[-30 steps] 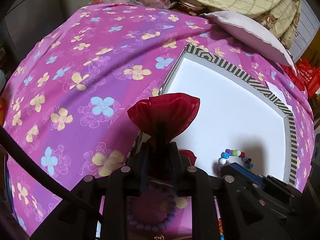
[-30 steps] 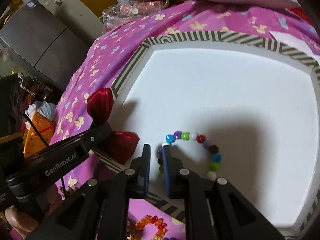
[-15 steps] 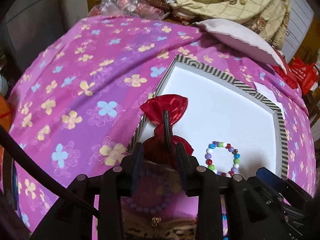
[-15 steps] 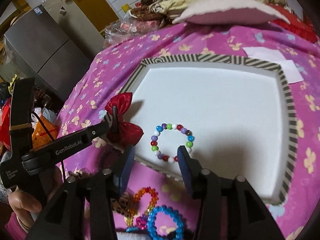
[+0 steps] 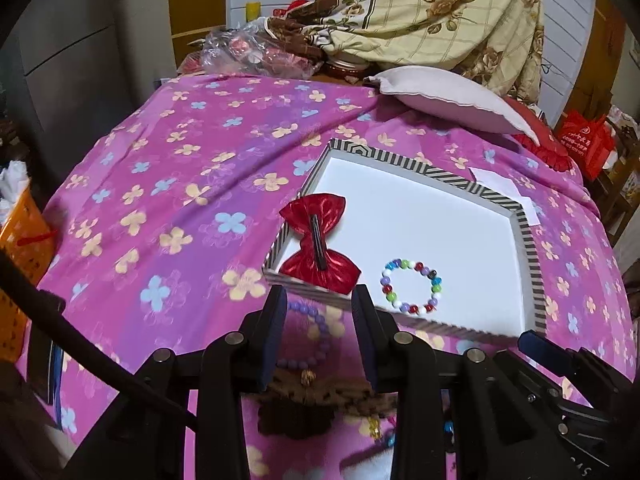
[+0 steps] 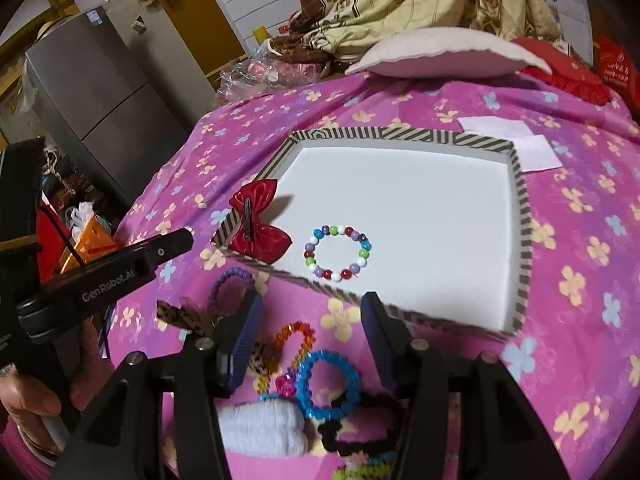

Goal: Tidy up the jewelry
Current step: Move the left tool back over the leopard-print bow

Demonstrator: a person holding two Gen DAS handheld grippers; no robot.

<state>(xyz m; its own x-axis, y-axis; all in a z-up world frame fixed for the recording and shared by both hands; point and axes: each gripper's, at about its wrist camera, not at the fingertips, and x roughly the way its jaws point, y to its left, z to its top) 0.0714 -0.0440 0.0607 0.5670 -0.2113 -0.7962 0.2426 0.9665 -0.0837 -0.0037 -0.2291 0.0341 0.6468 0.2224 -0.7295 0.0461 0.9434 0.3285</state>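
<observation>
Right wrist view: my right gripper, jaws just widened and empty, hangs directly above blue bracelet; left gripper likewise wide, empty.

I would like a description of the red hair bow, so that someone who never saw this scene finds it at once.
Find the shallow white tray with the striped rim on the pink flowered cloth. At its near left corner, the red hair bow lies partly over the rim, beside a multicoloured bead bracelet. It is the only shiny red fabric piece there, with a dark clip across its middle.
</observation>
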